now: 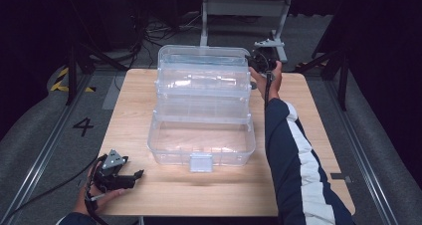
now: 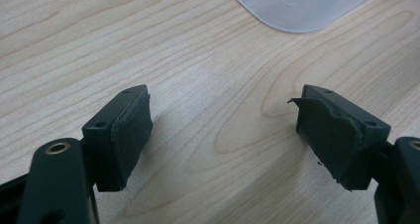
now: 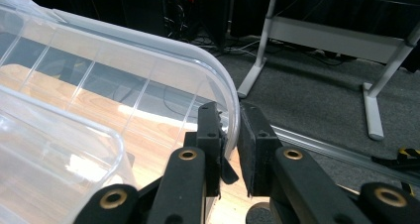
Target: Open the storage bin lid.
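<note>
A clear plastic tiered box (image 1: 201, 145) stands open in the middle of the wooden table (image 1: 298, 150), its trays stepped back and its lid (image 1: 203, 56) raised at the far side. My right gripper (image 1: 256, 60) is at the lid's far right corner. In the right gripper view it (image 3: 230, 130) is shut on the lid's curved rim (image 3: 148, 50), one jaw inside and one outside. My left gripper (image 1: 137, 177) rests low at the table's front left, open. Bare wood lies between its jaws (image 2: 223, 115), and a corner of the box (image 2: 302, 6) shows ahead.
A white latch (image 1: 201, 162) hangs at the box's front. Behind the table stands a grey metal frame (image 1: 244, 8) with cables on the floor. A floor rail and a "4" mark (image 1: 83, 126) run along the left. Bare wood stretches along the table's front edge.
</note>
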